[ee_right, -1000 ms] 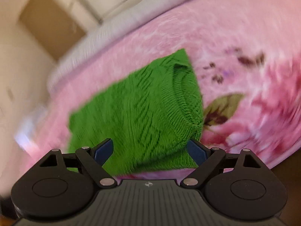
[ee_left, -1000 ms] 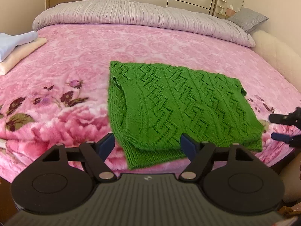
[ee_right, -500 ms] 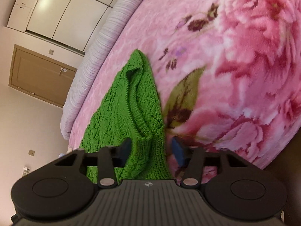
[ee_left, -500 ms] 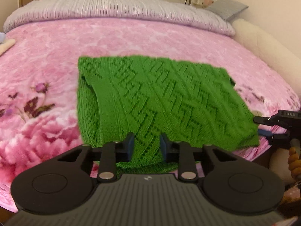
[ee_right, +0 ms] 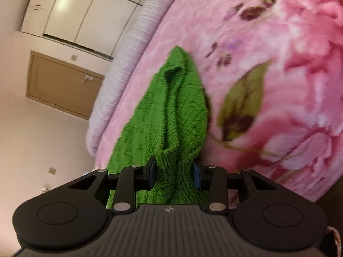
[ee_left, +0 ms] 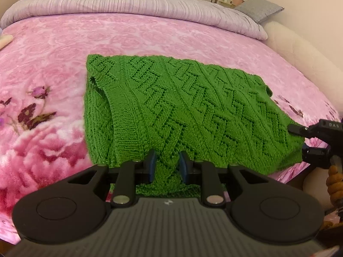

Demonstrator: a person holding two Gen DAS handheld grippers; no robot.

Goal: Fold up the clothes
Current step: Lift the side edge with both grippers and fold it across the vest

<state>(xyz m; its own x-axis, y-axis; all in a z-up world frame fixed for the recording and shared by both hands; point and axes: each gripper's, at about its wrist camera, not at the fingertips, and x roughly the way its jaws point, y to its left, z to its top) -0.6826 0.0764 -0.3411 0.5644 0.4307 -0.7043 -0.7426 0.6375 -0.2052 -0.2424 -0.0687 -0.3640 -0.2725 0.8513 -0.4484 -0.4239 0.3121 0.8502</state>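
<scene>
Comparing with a second ago, both claws are seen to have closed from wide open onto the near edge of the sweater (ee_left: pixel 182 107). On the left, the pink blanket (ee_left: pixel 42 64) is spread over the bed, with folded pale items just showing at its far left edge. The sweater is laid flat on the blanket near the bed's front edge, its armhole turned to the left and its knit pattern uppermost.

The left gripper (ee_left: pixel 166 165) is now narrowed to a small gap, and a bunch of the sweater's near edge is pinched between its blue pads (ee_left: pixel 151 162); a second ago that edge lay untouched between spread fingers. Further right, the right gripper (ee_left: pixel 300 141) is seen at the sweater's right corner, where the fabric is taken between its jaws. In its own view, the right gripper (ee_right: pixel 174 172) is likewise drawn in around a thick fold of sweater (ee_right: pixel 175 115), which is gathered into a ridge running away from the pads.

With both near points secured, the grasp stage is judged complete, and a lift and carry of this edge toward the far side is probably what the fold calls for next. Loose knit may stretch or slip if it is pulled unevenly.
</scene>
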